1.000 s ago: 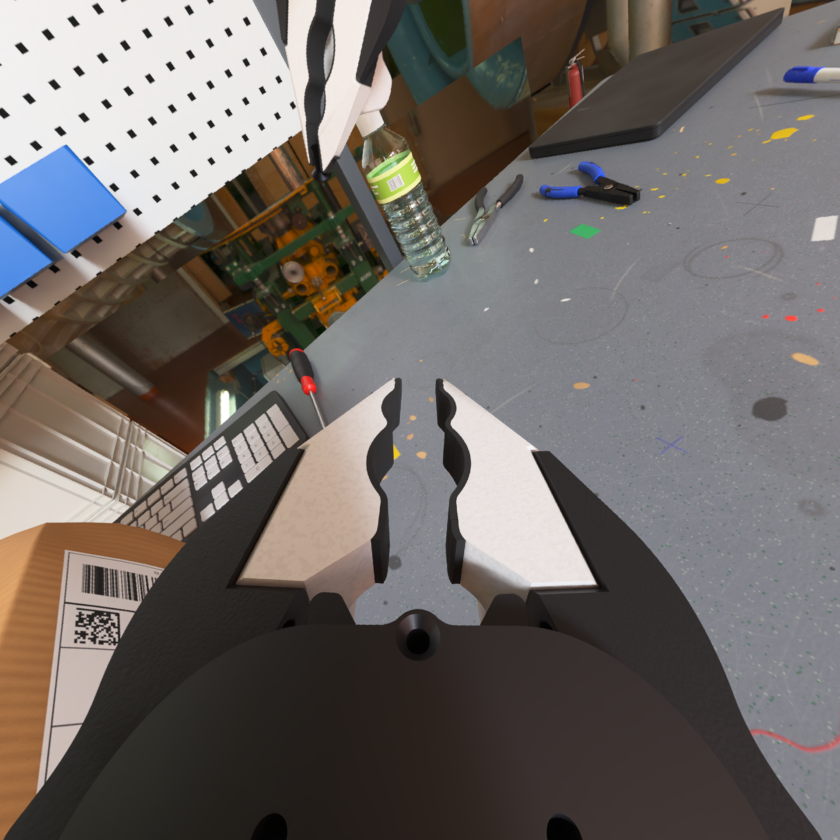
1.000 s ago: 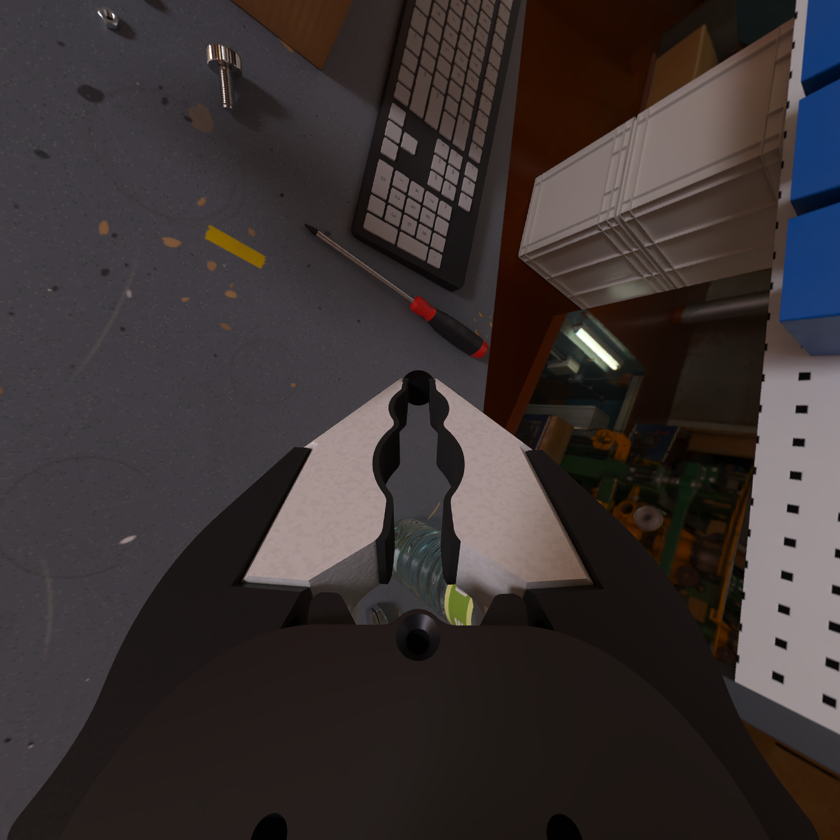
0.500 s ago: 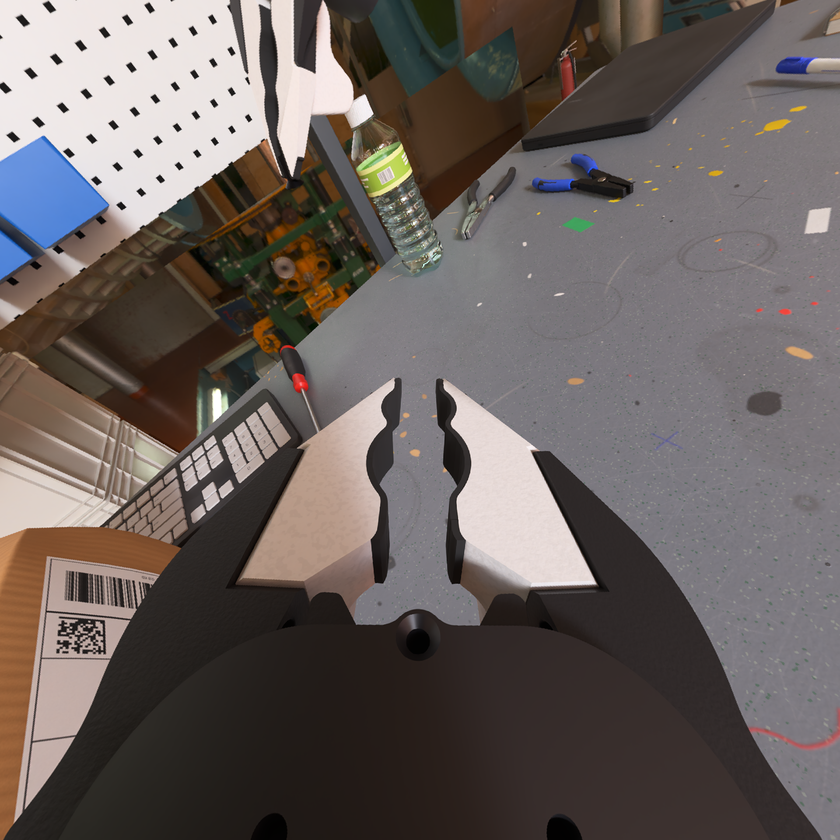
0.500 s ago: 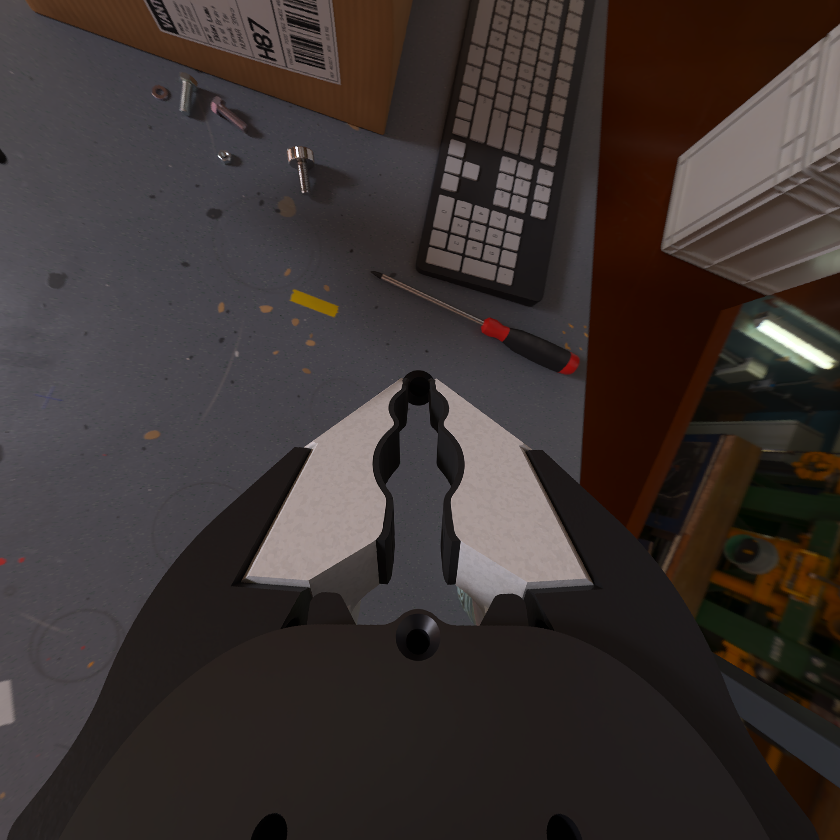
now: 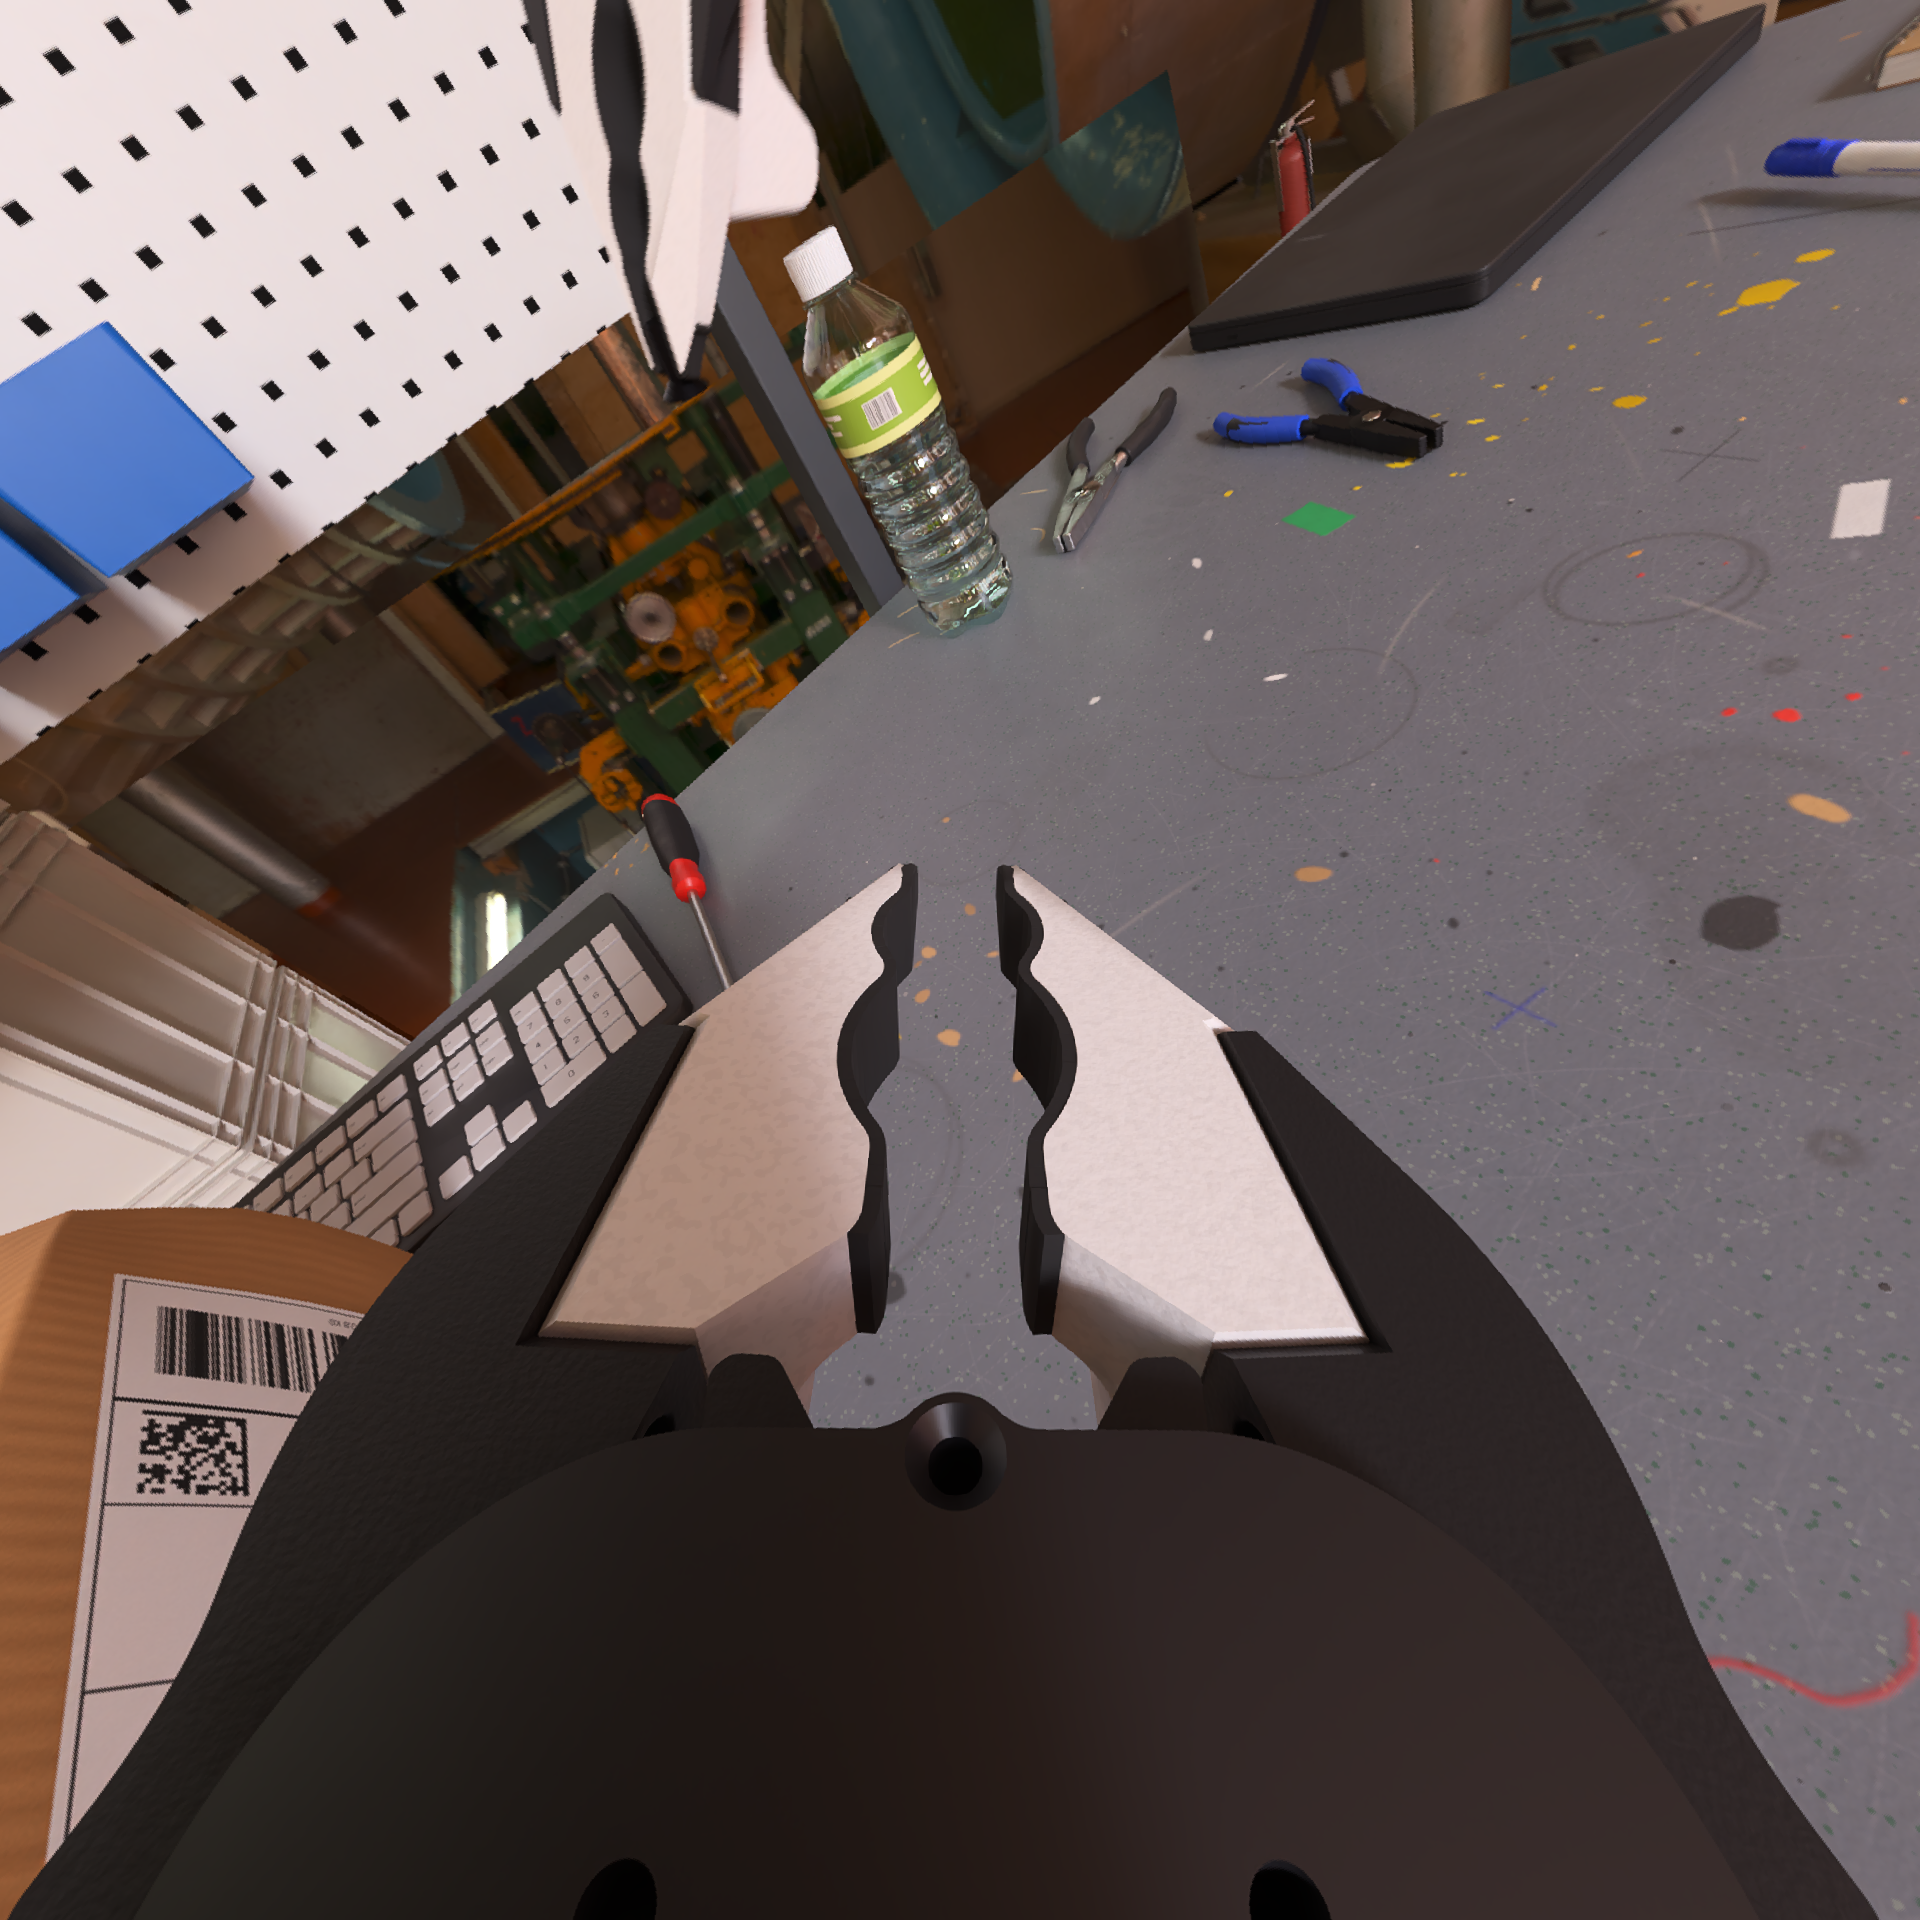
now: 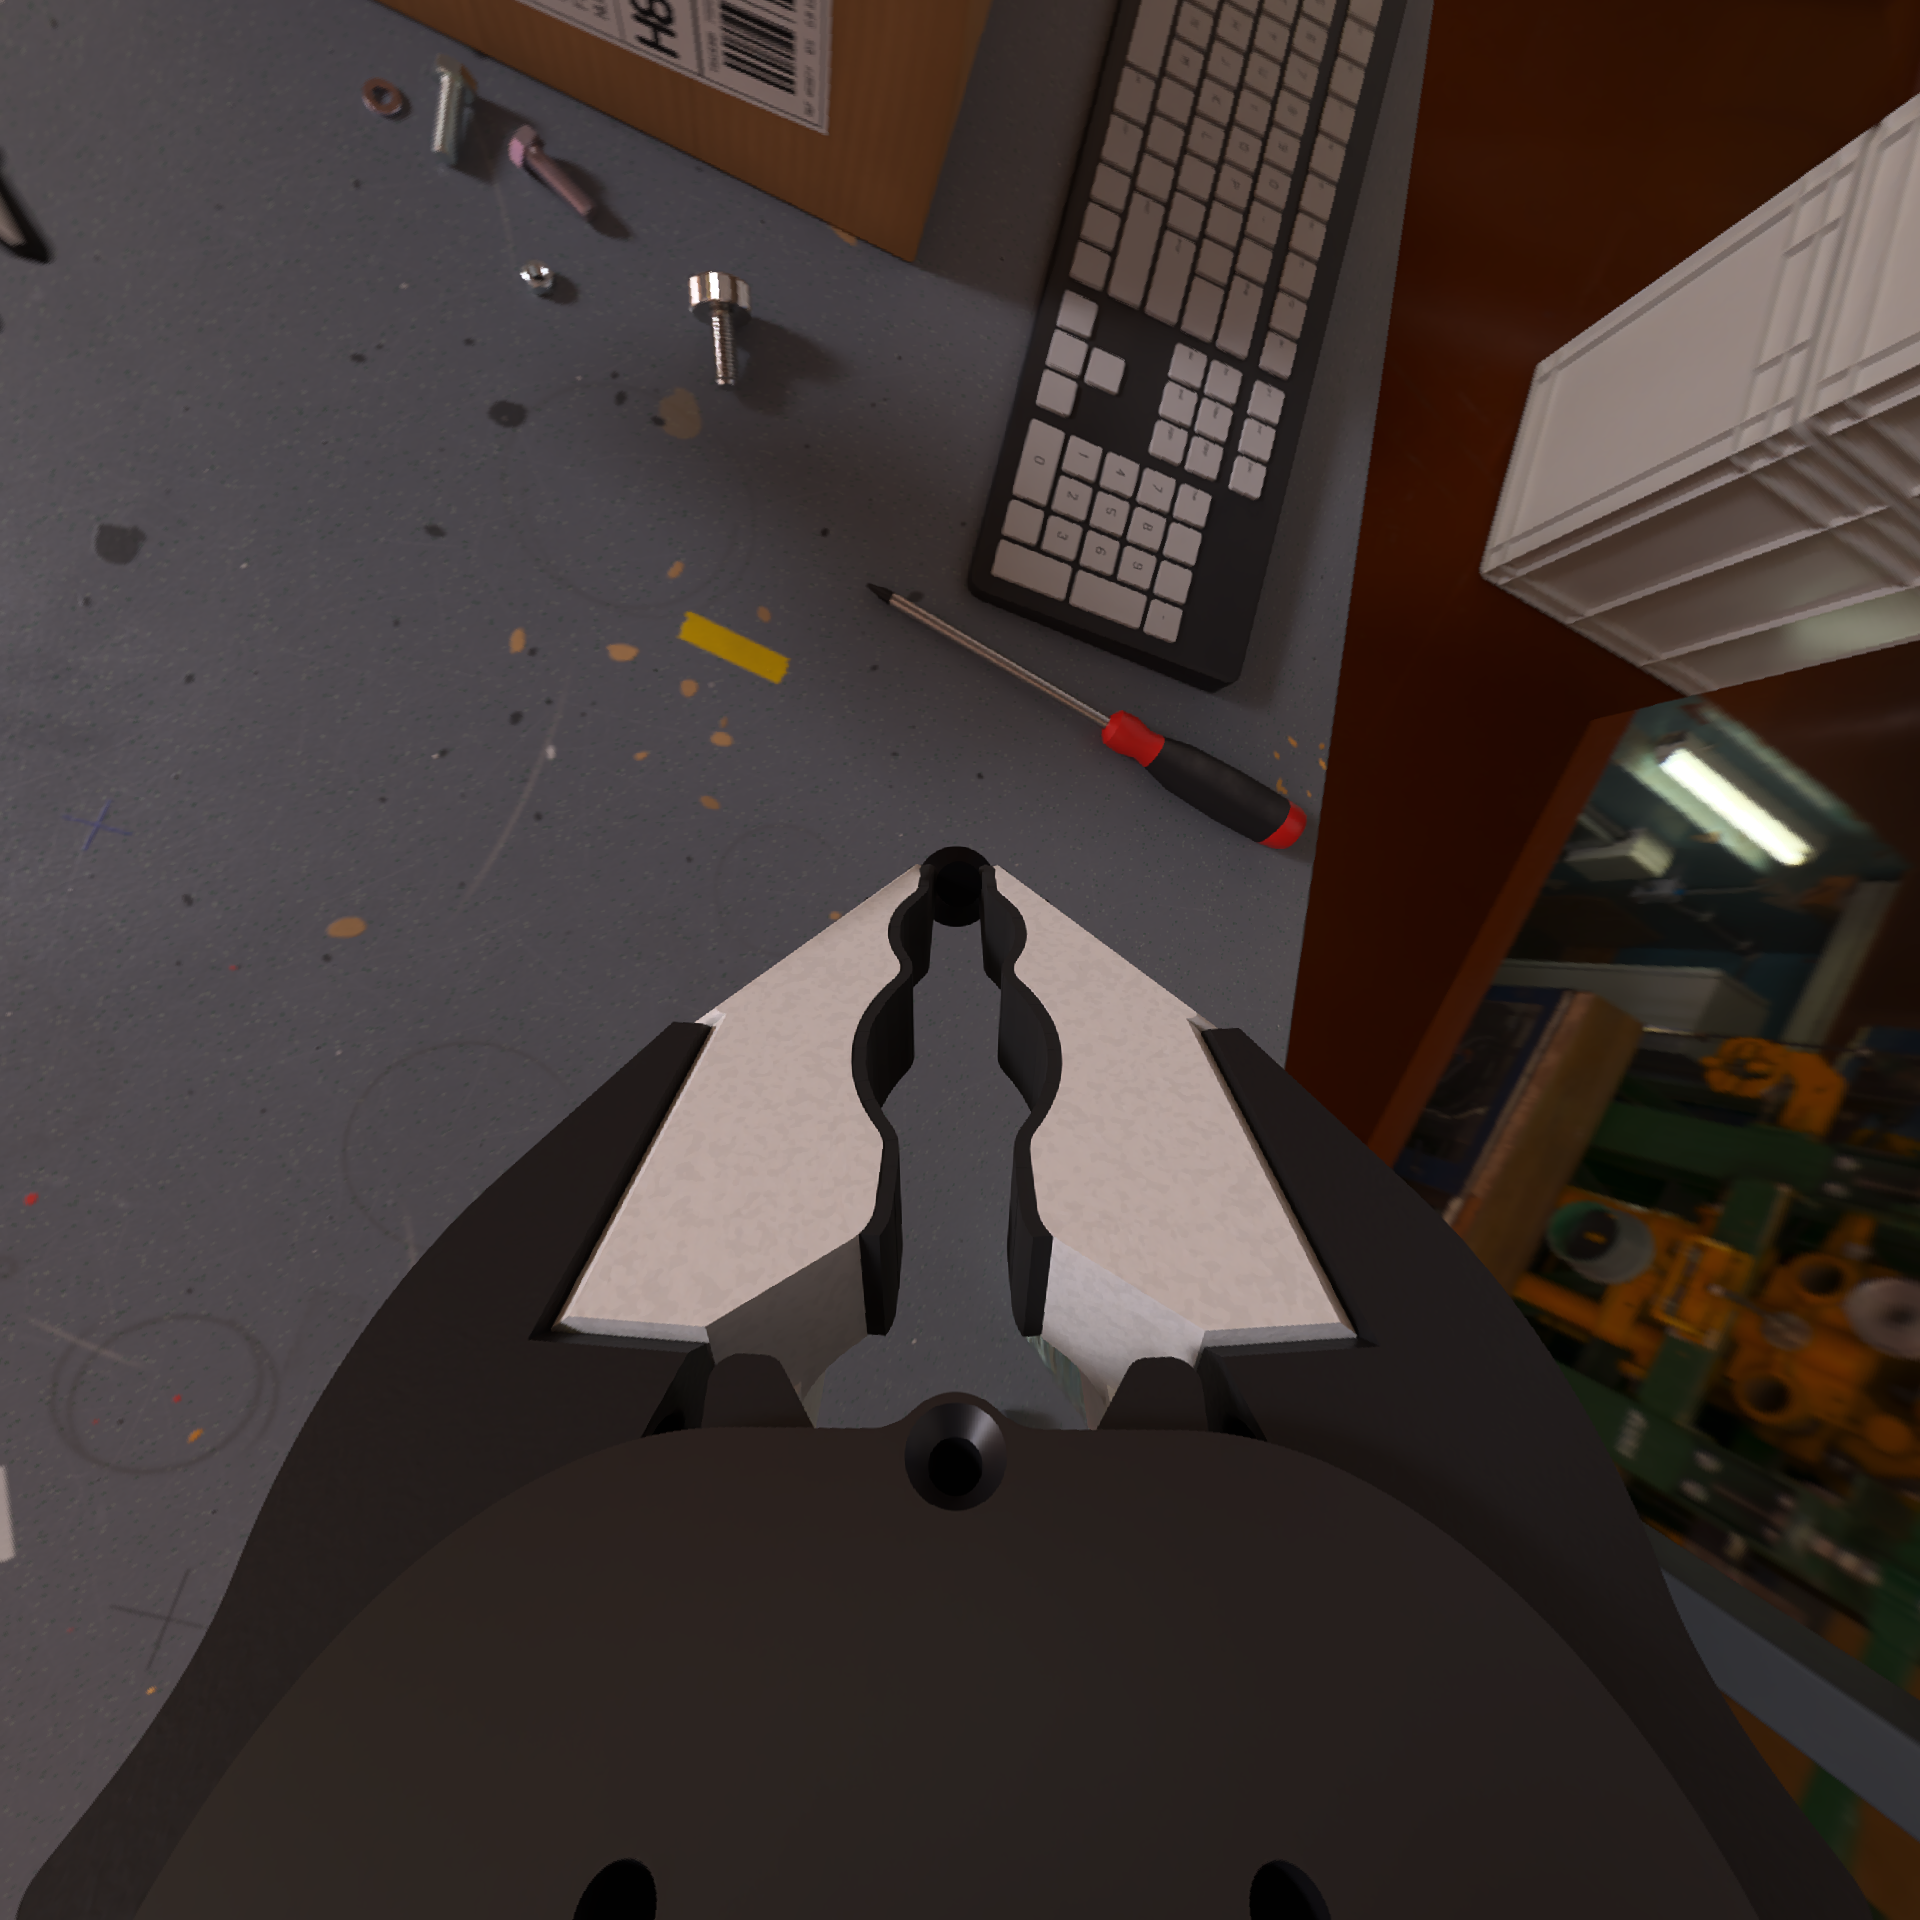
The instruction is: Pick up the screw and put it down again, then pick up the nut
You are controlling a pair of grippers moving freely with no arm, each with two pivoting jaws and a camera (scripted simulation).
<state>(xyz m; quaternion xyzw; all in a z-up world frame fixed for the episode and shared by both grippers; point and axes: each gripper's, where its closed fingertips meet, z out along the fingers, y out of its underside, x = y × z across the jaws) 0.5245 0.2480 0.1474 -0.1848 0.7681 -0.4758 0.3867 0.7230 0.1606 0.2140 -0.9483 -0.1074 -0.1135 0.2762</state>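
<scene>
Left tongs [image 5: 956,883]: narrow gap between the tips, nothing held, above the speckled grey desk [image 5: 1455,935]. Right tongs [image 6: 956,883]: tips nearly meeting, pinching a small black round piece; what it is cannot be told.

Beyond the right tongs: red-and-black-handled screwdriver [image 6: 1091,717], black keyboard with pale keys [image 6: 1174,312].

Silver knurled-head screw [image 6: 719,324] lies on the desk, well apart from both tongs. Small silver nut [image 6: 536,277] just beside it. Brown cardboard box [image 6: 790,114] behind.

Grey paint-flecked bench [image 6: 312,727], screw [image 6: 719,322], nut [image 6: 536,277], keyboard [image 6: 1174,343], screwdriver [image 6: 1122,732], bottle [image 5: 904,447]
</scene>
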